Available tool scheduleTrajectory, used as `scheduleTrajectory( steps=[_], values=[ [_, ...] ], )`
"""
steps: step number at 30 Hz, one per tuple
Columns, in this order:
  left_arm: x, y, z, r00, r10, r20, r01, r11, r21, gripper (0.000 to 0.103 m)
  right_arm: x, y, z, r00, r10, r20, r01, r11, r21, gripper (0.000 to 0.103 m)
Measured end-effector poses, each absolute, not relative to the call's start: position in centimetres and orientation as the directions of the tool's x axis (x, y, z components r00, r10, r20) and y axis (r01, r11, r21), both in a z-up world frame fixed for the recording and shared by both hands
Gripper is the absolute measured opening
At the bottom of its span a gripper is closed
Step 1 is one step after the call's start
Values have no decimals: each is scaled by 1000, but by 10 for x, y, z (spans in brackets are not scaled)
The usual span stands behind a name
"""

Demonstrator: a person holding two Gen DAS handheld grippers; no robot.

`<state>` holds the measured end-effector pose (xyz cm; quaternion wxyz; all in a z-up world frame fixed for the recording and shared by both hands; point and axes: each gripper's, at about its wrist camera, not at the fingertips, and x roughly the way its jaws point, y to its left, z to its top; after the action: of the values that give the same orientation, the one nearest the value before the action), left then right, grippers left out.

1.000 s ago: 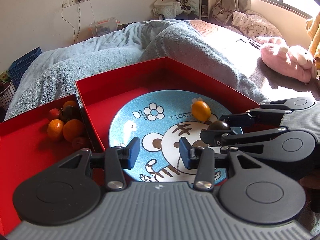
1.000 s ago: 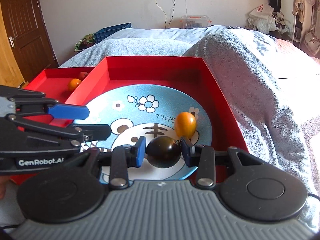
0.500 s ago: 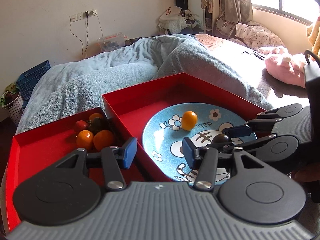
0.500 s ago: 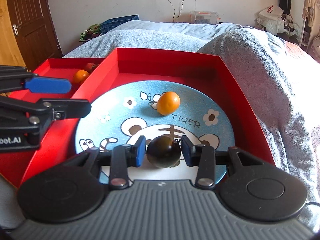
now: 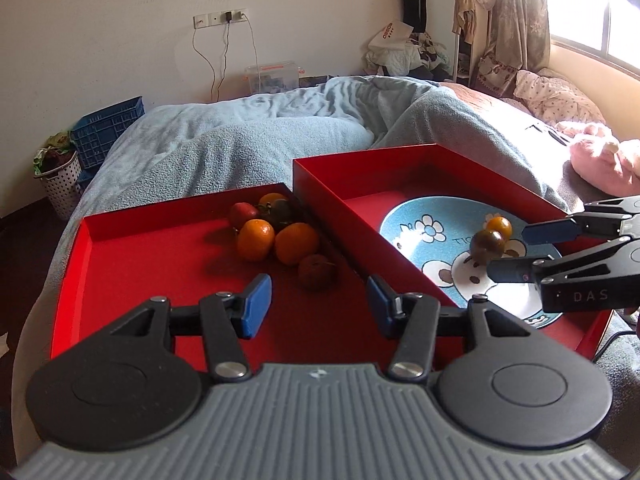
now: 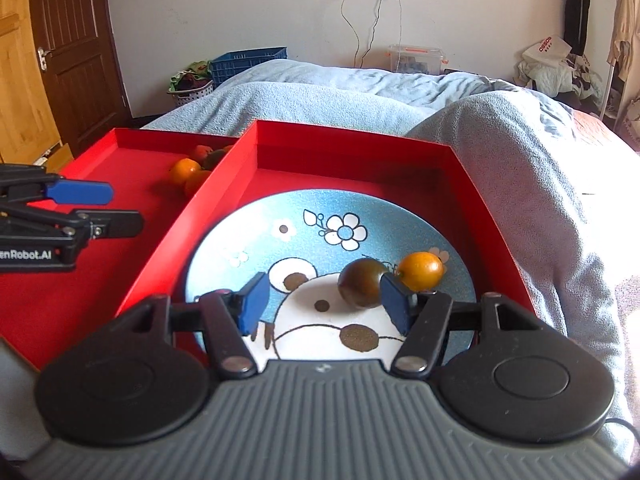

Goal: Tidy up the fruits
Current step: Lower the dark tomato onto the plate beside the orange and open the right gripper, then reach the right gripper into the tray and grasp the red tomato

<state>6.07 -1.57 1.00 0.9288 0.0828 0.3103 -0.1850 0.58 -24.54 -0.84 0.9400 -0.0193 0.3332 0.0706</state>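
A dark tomato [image 6: 360,282] lies on the blue tiger plate [image 6: 240,248] beside a small orange fruit [image 6: 420,270]. My right gripper [image 6: 323,304] hovers over the plate with its jaws opening. The tomato sits just ahead of the right-hand pad and neither pad presses on it. The plate rests in the right red tray [image 6: 344,136]. My left gripper [image 5: 319,304] is open and empty above the left red tray [image 5: 160,248]. At that tray's far corner lies a pile of oranges and tomatoes [image 5: 276,236]. The left wrist view shows the right gripper [image 5: 512,252] near the dark tomato [image 5: 486,244].
Both trays sit on a bed covered by a rumpled blue-grey blanket [image 5: 260,148]. A pink plush toy [image 5: 600,164] lies at the right. On the floor beyond the bed stand a blue crate [image 5: 108,128] and a dotted basket [image 5: 60,180]. A brown door [image 6: 72,52] is at the left.
The right jaws have spread and let go of the dark tomato, which now rests on the plate. The left gripper has moved left from over the plate to over the left tray, and its jaws are wider.
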Motion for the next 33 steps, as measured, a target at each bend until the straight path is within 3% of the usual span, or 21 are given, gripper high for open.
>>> scheduleTrajectory(
  steps=[14, 16, 18, 20, 22, 33],
  values=[
    [65, 35, 4, 758, -265, -596, 317, 948, -20, 59, 4, -165, 31, 785, 214, -582, -370, 914, -164, 62],
    [61, 37, 5, 759, -271, -592, 317, 948, -28, 59, 10, -146, 31, 765, 230, -602, -429, 879, -209, 62],
    [57, 40, 6, 761, -283, -584, 320, 946, -42, 59, 21, -130, 29, 726, 245, -642, -493, 837, -239, 50],
    [57, 42, 7, 762, -290, -580, 322, 945, -49, 62, 35, -118, 25, 687, 239, -686, -537, 803, -259, 47],
    [58, 44, 8, 769, -275, -577, 308, 950, -43, 63, 52, -110, 19, 645, 216, -733, -561, 785, -263, 38],
    [62, 58, 9, 743, -324, -585, 310, 942, -128, 65, 101, -85, -5, 552, 113, -826, -603, 738, -302, 37]
  ],
)
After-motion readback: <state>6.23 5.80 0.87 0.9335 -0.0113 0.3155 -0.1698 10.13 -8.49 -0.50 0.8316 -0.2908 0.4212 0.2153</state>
